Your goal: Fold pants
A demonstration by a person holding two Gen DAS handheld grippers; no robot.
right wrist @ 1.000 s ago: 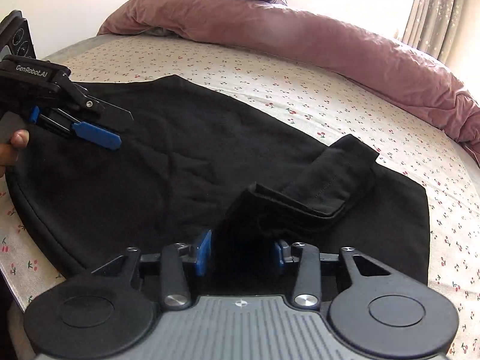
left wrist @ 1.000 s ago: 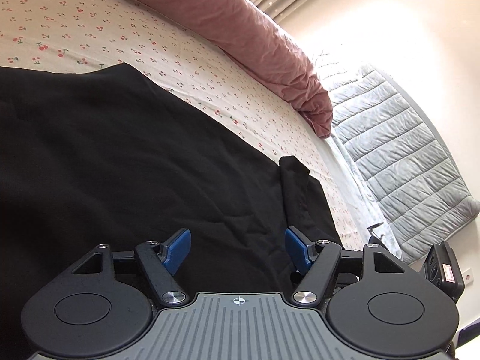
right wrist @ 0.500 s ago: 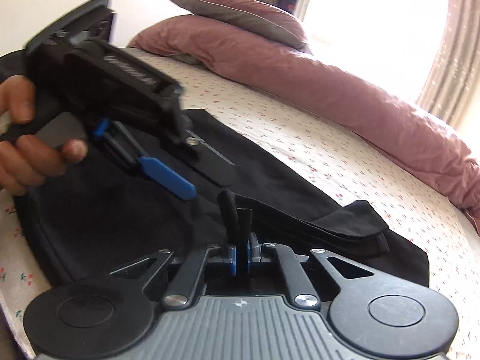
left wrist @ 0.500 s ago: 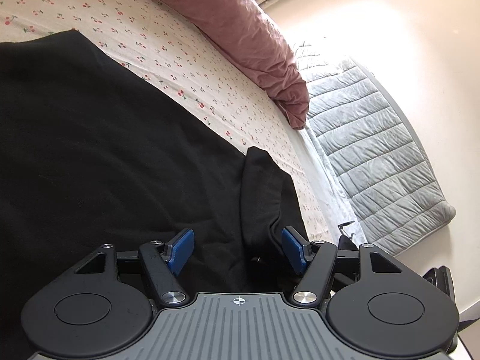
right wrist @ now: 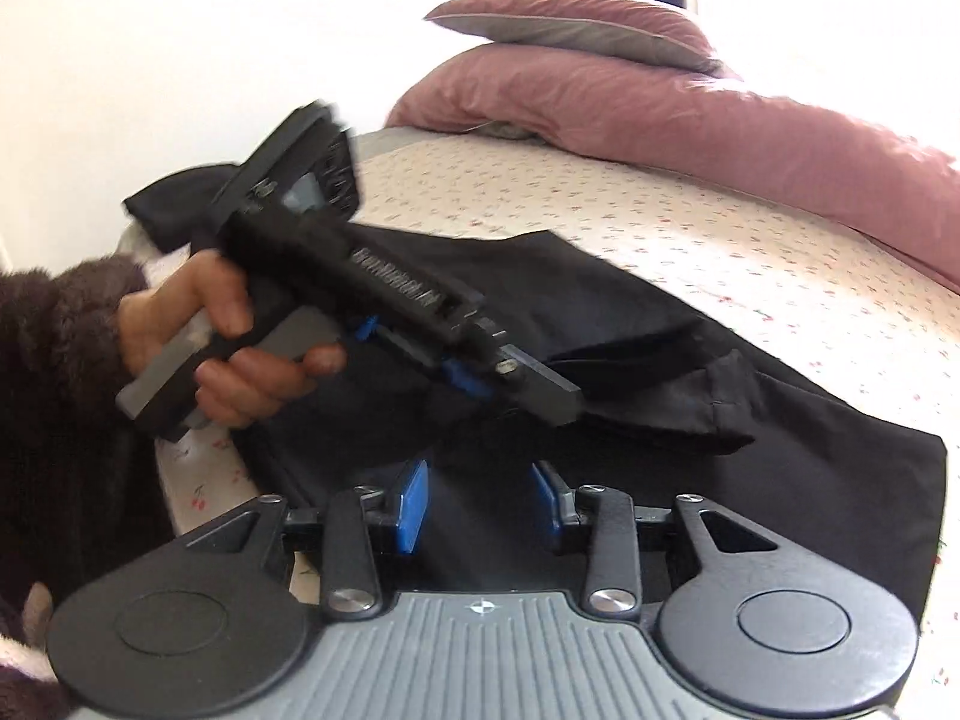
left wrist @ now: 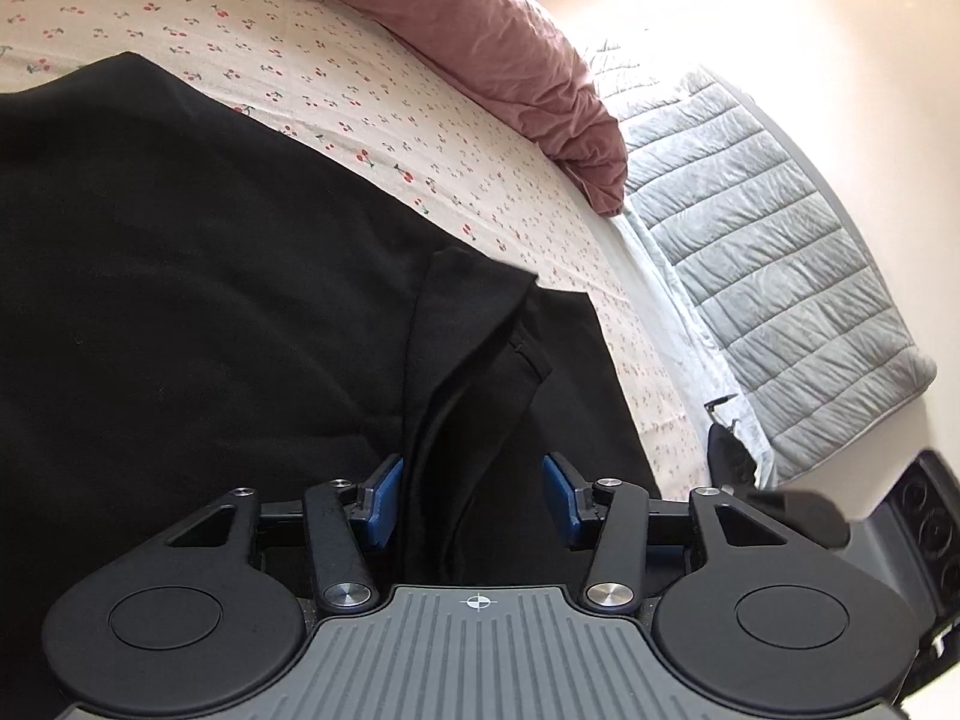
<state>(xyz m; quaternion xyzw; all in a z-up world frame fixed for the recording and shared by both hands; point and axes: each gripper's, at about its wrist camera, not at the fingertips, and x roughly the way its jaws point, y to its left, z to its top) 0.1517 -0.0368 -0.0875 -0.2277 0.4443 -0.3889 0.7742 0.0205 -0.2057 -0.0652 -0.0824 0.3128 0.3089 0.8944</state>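
Black pants [left wrist: 198,312] spread flat across the bed [left wrist: 384,120], on the cherry-print sheet, one folded flap lying doubled over the main panel. Left gripper [left wrist: 471,495] low over that flap, jaws just been closing, half apart now, a ridge of black fabric standing between the blue pads. Left pad [left wrist: 384,498] right against the cloth, right pad clear of it, so no pinch yet. Over on the right wrist view: right gripper [right wrist: 480,501] hovering above the near edge of the pants [right wrist: 810,480], jaws just sprung back apart, dark fabric showing through the gap, nothing clamped. Left hand [right wrist: 222,336] wrapped round the handle of the other tool, fuzzy dark sleeve [right wrist: 54,360] behind it, tool angled down onto the folded flap. Pink duvet [right wrist: 720,126] heaped along the far side of the bed, a pillow [right wrist: 570,24] on top. Grey quilted blanket [left wrist: 780,276] hanging beside the bed in the left view.
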